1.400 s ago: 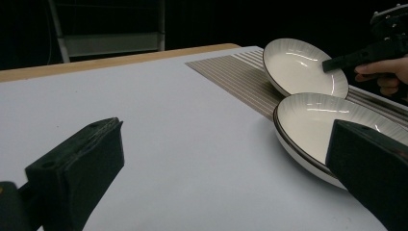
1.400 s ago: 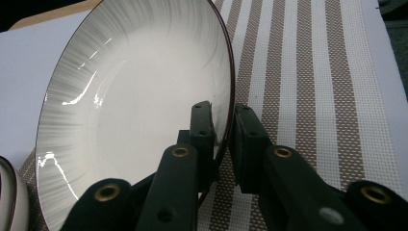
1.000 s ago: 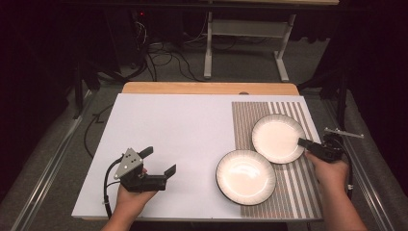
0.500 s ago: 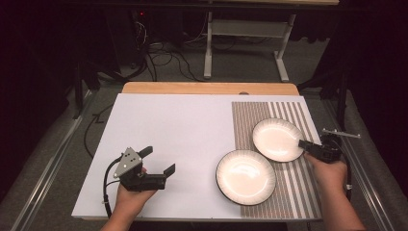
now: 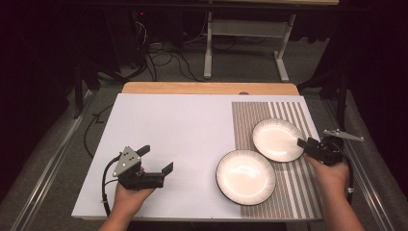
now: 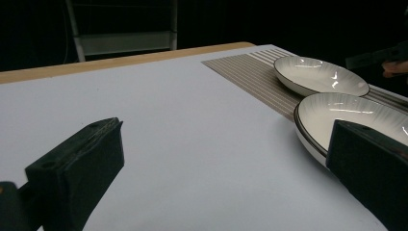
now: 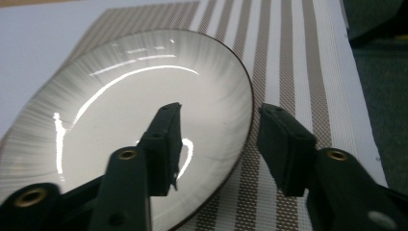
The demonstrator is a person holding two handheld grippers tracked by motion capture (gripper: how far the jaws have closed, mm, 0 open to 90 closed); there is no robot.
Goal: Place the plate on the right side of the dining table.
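Release step in hand at far plate (image 5: 277,139), resting on striped placemat (image 5: 288,192) beside near plate (image 5: 245,176). Right gripper (image 7: 219,144) jaws just opening, straddling rim, pads apart from it. Left gripper (image 5: 156,161) wide open, empty, above counter (image 5: 183,125). Next: right gripper withdrawal clear of rim.

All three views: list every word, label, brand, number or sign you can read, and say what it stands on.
None can be read: the far plate, near plate, striped mat, white table cover and both grippers show no legible text in any view.
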